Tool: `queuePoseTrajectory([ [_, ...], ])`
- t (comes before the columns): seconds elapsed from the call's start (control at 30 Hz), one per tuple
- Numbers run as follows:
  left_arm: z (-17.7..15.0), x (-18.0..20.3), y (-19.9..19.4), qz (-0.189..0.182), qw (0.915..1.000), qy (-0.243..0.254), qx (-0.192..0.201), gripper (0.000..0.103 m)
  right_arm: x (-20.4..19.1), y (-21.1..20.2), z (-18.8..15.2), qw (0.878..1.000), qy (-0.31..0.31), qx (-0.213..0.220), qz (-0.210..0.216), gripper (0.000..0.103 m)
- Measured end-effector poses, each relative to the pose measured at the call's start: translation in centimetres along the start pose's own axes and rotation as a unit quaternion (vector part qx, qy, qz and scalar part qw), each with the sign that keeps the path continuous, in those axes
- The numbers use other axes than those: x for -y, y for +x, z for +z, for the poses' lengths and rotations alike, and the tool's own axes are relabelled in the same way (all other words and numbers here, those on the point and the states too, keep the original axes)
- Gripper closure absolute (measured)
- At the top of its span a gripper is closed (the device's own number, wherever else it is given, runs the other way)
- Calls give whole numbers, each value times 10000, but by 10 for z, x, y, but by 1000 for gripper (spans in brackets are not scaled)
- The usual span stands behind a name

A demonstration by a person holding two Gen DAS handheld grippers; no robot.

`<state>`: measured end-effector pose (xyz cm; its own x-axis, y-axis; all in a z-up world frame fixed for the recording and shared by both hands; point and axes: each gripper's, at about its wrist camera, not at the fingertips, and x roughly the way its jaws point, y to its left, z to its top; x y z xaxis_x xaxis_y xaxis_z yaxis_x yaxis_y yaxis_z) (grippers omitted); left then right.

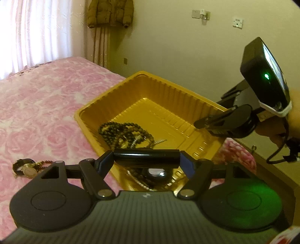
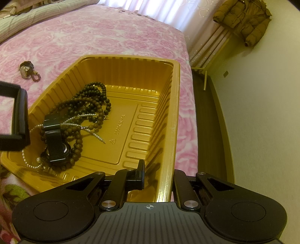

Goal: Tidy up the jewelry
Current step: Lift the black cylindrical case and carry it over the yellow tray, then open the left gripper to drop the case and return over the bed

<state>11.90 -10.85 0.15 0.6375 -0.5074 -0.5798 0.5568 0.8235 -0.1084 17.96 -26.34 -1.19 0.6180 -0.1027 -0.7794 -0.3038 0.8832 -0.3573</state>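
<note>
A gold plastic tray (image 1: 165, 88) (image 2: 168, 112) lies on the pink rose bedspread. In it are dark bead strands (image 1: 121, 131) (image 2: 90, 105), a pearl strand (image 2: 84, 118) and a black-strap watch (image 2: 55, 140). My left gripper (image 1: 147, 159) is shut on a black bangle (image 1: 147, 158) above the tray's near end. My right gripper (image 2: 159, 176) is shut on the tray's right wall, one finger inside and one outside; it also shows in the left wrist view (image 1: 202, 123). A gold watch with a reddish bracelet (image 1: 28, 168) (image 2: 28, 71) lies on the bed left of the tray.
The bed edge and a dark wooden frame (image 2: 206, 131) run right of the tray. A striped quilt (image 2: 37, 16) lies at the far side. A brown jacket (image 1: 110, 13) hangs by the curtains. The floor (image 2: 262, 131) is beyond.
</note>
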Motion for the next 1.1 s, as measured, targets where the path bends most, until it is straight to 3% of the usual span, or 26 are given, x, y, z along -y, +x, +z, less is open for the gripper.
queuePoseTrajectory([
  [0.17,-3,4,3,-217,9998,-42,5,29,1,0,0,10000,-2,-3,4,92],
  [0.27,-4,1,4,-297,9994,-183,-19,22,0,0,0,10000,-8,-2,4,92],
  [0.53,-9,-13,-5,-68,9996,-264,44,22,-1,1,-1,10000,-9,2,5,92],
  [0.8,-21,-59,-16,679,9964,-503,-6,20,-1,1,-1,10000,-14,1,4,92],
  [1.1,-33,-130,-23,1650,9826,-852,-97,19,0,0,-2,10000,-17,0,2,92],
])
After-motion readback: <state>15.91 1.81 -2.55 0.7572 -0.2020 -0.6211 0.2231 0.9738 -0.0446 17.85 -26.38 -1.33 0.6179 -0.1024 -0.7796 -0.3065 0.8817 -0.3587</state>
